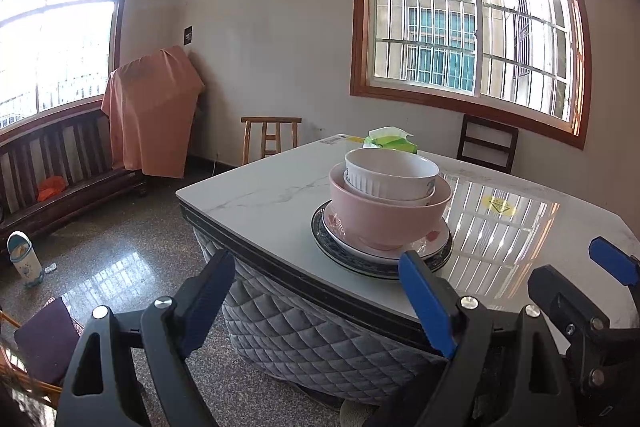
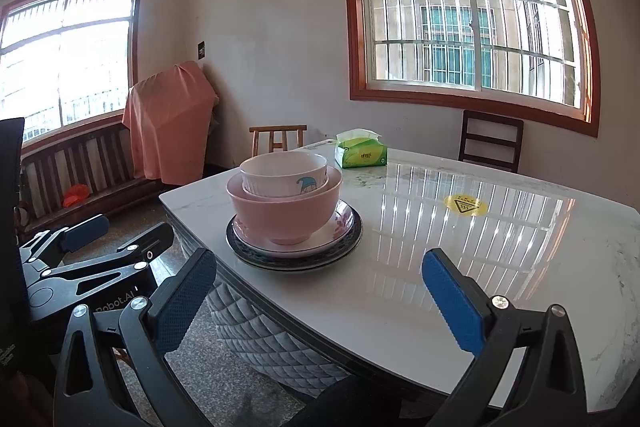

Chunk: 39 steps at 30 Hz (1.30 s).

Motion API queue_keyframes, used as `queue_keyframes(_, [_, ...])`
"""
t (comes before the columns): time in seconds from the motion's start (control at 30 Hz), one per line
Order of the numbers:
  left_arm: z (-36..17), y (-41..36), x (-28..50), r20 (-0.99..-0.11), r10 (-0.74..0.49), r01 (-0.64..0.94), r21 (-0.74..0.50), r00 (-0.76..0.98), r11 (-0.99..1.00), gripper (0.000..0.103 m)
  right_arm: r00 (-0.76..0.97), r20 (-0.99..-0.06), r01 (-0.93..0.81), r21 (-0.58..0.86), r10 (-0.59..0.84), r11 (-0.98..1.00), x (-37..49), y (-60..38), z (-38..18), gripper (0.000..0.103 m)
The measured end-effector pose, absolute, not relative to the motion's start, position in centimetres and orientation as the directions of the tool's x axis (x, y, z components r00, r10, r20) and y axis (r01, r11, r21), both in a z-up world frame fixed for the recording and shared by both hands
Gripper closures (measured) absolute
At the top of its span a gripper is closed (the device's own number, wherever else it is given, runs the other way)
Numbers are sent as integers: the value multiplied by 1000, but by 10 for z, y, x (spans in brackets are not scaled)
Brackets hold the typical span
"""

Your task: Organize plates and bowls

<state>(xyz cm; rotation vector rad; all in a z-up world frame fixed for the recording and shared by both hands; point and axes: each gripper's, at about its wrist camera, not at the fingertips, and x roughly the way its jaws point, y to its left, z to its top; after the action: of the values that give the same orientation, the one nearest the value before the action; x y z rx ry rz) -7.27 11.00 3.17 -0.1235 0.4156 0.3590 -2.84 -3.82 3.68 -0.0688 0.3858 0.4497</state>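
A white ribbed bowl sits nested in a pink bowl, which stands on a white floral plate on top of a dark-rimmed plate, all stacked near the corner of the marble table. The same stack shows in the right wrist view: white bowl, pink bowl, floral plate, dark-rimmed plate. My left gripper is open and empty, just short of the stack at the table edge. My right gripper is open and empty, over the table's near edge, right of the stack.
A green tissue box lies behind the stack. A yellow warning sticker is on the tabletop. A wooden stool and a dark chair stand at the far side. The table skirt is quilted grey.
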Motion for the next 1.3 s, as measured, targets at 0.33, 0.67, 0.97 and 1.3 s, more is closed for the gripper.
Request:
queue_keyframes(0.33, [28,111,-71,-437,311,-367,-47,844,929,17,826,-382,-443,17,415,896,-29,-37,36,1])
queue_keyframes(0.67, [24,110,-70,-452,305,-363,-45,838,931,17,821,-389,-448,12,418,894,-31,-36,34,1])
queue_keyframes(0.97, [19,111,-67,-473,301,-364,-45,828,930,17,818,-396,-448,15,417,894,-30,-36,33,1])
queue_keyframes(1.3, [18,110,-65,-482,303,-366,-39,822,930,17,813,-404,-453,15,420,891,-31,-35,32,1])
